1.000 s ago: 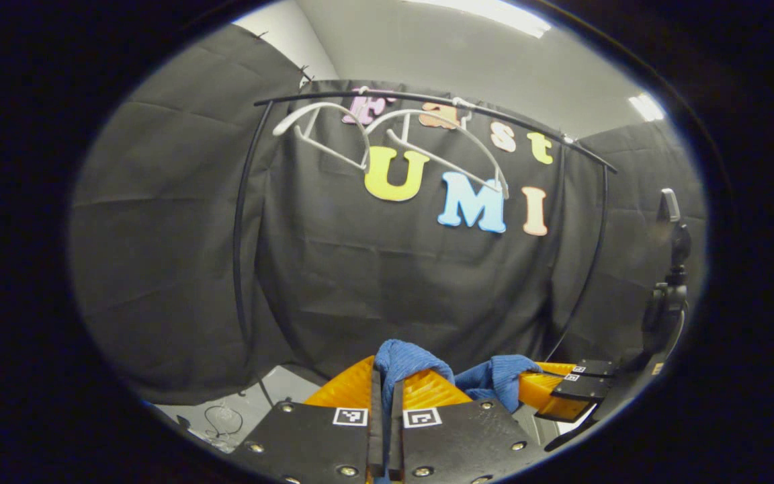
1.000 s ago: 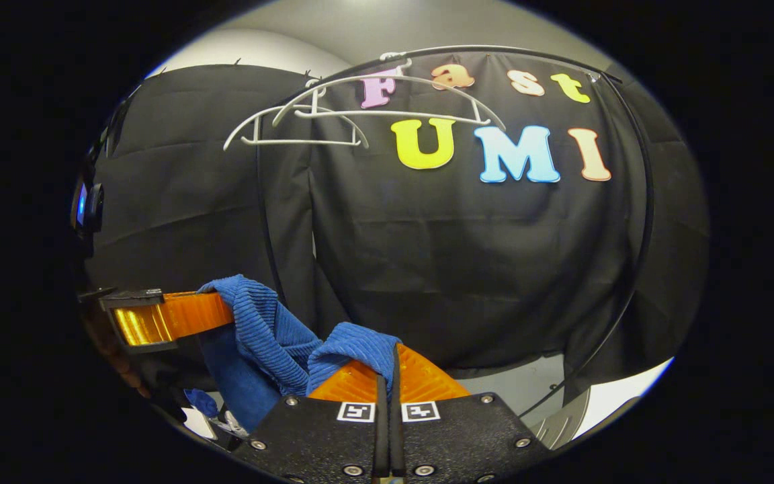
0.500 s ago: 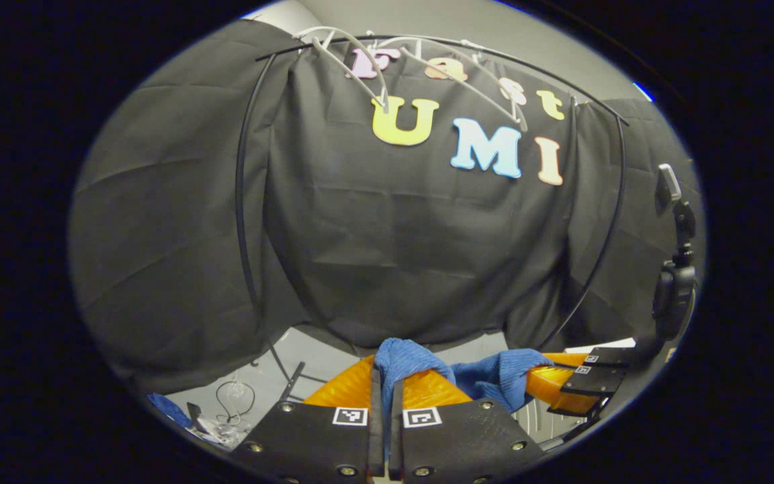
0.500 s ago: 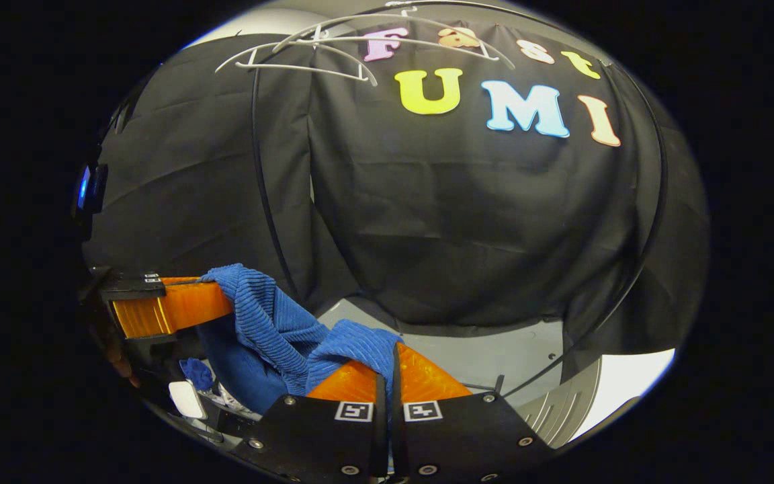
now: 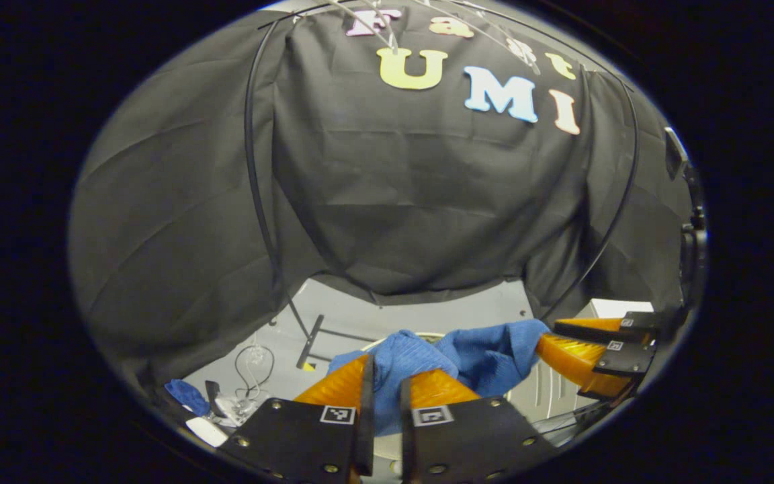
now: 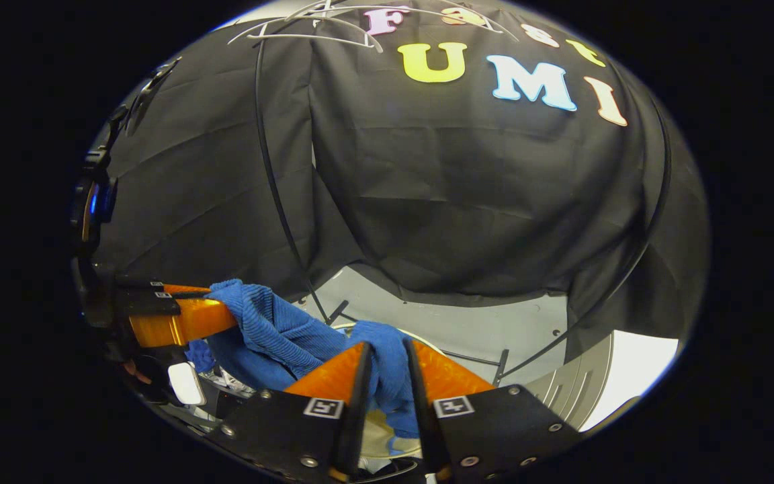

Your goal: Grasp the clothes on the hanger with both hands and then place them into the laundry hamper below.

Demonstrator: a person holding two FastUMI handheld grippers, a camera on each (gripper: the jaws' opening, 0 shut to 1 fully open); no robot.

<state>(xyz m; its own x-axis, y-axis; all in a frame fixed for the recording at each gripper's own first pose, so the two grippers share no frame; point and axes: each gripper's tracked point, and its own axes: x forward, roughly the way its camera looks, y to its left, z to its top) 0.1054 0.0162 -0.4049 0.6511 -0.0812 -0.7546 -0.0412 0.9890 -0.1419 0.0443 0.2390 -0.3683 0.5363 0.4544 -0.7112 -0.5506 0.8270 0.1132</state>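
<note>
Over the hamper [image 6: 387,333], both grippers have parted.
Left gripper [image 5: 384,376] and right gripper [image 6: 387,366] now release the blue garment [image 6: 273,329].

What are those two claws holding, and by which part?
A blue ribbed garment. The left gripper and the right gripper each have a bunched fold of it between their fingers; both look to be loosening, so the grip is uncertain.

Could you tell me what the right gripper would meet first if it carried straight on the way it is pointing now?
Beyond the blue garment between its fingers, the right gripper points at the black cloth wall; that is probably what it meets first, though depth is unclear.
</note>
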